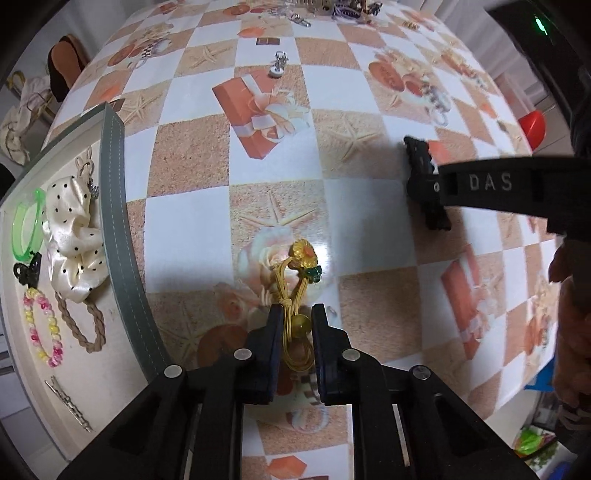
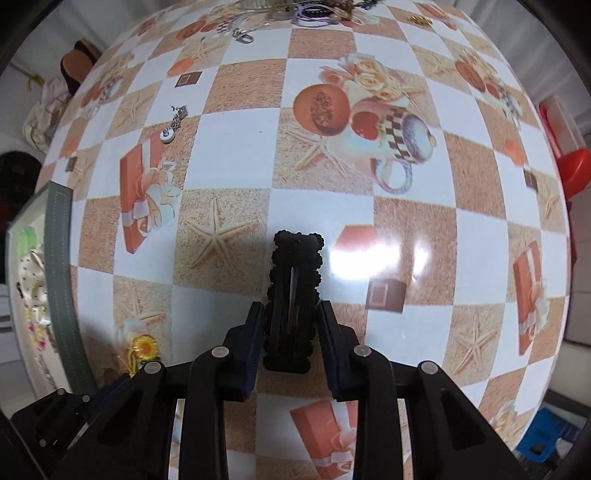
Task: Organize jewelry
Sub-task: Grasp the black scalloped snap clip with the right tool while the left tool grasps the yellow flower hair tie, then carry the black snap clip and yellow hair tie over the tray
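Note:
My left gripper (image 1: 297,314) is shut on a yellow hair tie (image 1: 300,280) with a yellow flower and a green bead, held just above the table. The tie also shows in the right wrist view (image 2: 143,349). My right gripper (image 2: 291,308) is shut on a black scalloped hair clip (image 2: 293,295), which sticks out forward past the fingertips. The clip and right gripper show in the left wrist view (image 1: 424,184) at the right. A grey-rimmed jewelry tray (image 1: 118,229) lies left of my left gripper. It holds a dotted scrunchie (image 1: 74,236), a green bangle (image 1: 26,225) and a bead bracelet (image 1: 40,328).
A small silver charm (image 1: 279,64) lies on the checkered tablecloth (image 1: 184,206) farther back. A pile of jewelry (image 1: 332,9) sits at the far edge. The tray also holds a braided tie (image 1: 85,325), a black claw clip (image 1: 27,271) and a hairpin (image 1: 68,404).

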Available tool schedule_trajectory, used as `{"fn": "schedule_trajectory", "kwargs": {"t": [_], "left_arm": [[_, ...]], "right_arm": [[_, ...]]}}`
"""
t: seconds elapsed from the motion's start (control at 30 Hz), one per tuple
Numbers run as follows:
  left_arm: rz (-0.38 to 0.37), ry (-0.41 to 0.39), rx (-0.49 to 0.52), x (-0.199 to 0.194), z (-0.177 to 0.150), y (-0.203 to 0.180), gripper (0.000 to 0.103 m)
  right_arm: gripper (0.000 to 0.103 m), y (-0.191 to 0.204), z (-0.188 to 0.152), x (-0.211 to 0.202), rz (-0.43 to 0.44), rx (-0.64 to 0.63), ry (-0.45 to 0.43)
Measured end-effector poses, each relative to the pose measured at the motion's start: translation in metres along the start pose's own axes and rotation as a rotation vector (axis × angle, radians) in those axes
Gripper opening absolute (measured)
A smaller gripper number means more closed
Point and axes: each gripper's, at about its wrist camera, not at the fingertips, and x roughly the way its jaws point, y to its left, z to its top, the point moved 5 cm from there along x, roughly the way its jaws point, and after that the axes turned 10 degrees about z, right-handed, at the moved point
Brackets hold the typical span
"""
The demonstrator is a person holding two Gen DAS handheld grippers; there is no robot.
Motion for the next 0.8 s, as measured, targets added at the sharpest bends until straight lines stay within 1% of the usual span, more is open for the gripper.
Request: {"fn": "schedule_trajectory", "kwargs": {"t": [0.13, 0.23, 0.43, 0.53, 0.57, 0.63, 0.8], "left_arm": [[-0.037, -0.009, -0.029, -0.014, -0.006, 0.017, 0.021], [-0.047, -0.021, -0.037, -0.026, -0.008, 0.025, 0.021], [-0.055, -0.047, -0.037, -0.049, -0.018, 0.019, 0.021], [-0.058, -0.06, -0.042, -0.055, -0.016, 0.02, 0.021], [-0.06, -0.064, -0.044, -0.057, -0.016, 0.021, 0.021], [-0.06, -0.072, -0.046, -0.059, -0.011, 0.017, 0.021], [-0.058, -0.091, -0.05, -0.069, -0.012, 0.022, 0.021]], "right_arm": [[0.031, -0.009, -0.007, -0.011, 0.057, 0.031, -0.012], [0.031, -0.013, -0.012, -0.021, 0.089, 0.058, -0.019], [0.031, -0.02, -0.024, -0.032, 0.135, 0.086, -0.03], [0.031, -0.016, -0.029, -0.038, 0.155, 0.101, -0.036], [0.031, -0.02, -0.034, -0.046, 0.16, 0.102, -0.038], [0.031, -0.015, -0.037, -0.05, 0.167, 0.105, -0.043], [0.031, -0.006, -0.043, -0.062, 0.18, 0.096, -0.051]]}}
